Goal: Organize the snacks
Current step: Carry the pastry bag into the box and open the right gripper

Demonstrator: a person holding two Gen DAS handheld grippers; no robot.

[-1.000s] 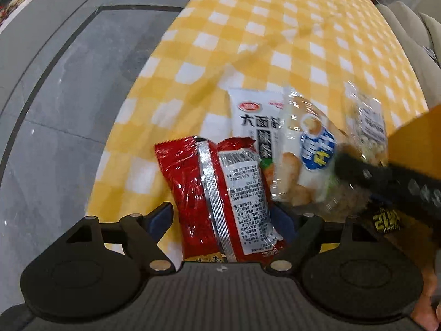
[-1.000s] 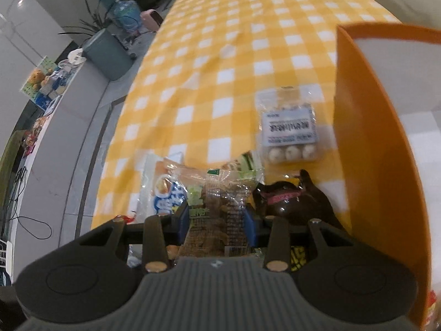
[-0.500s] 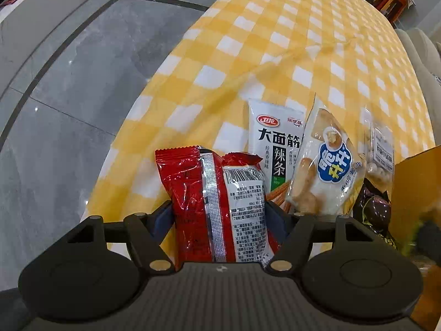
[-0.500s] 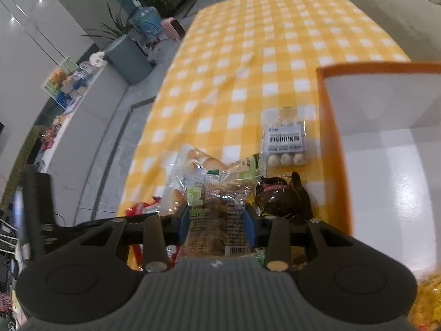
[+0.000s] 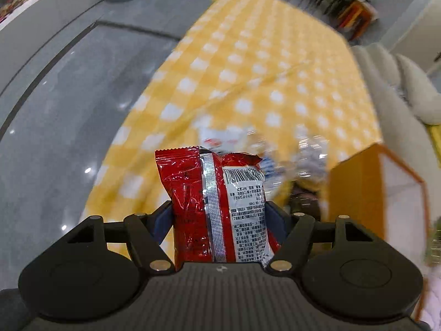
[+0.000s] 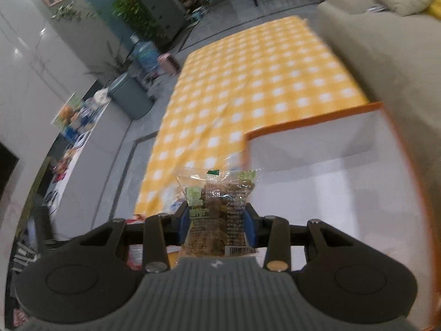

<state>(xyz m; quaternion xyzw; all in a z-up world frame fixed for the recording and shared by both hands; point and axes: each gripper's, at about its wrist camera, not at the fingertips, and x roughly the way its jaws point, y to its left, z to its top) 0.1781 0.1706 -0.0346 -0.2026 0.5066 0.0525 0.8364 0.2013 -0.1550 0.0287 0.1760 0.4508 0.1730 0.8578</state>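
Left hand-held gripper (image 5: 219, 218) clamped on a red packet (image 5: 212, 201), blue pads pressed against both side edges; packet stands upright between the fingers, silver seam and a white printed panel with barcode facing the camera, top edge crimped. Packet is raised clear of the surface (image 5: 248, 63), which is covered in a yellow-and-white checked cloth. Beyond the packet, a loose cluster of other snacks (image 5: 275, 154) lies on the cloth near its close end, blurred; white and clear wrappers can be made out, nothing finer. Just right of the cluster sits an orange box (image 5: 355, 193) with a white inside, open at the top. Grey tiled floor (image 5: 55, 110) to the left of the surface; pale sofa (image 5: 397, 102) along its right side. Right hand-held gripper (image 6: 217, 222) closed on a clear bag (image 6: 217, 209) of brown pieces with green label marks, pads tight on both sides, bag upright with its top seal fanned out above the fingers. Bag is held at the near left corner of the box (image 6: 317, 193), over the edge where the white interior begins; whether it is fully above the opening cannot be told. In this view the box floor shows bare white, orange rim along the far and right sides. Both views are motion-blurred.
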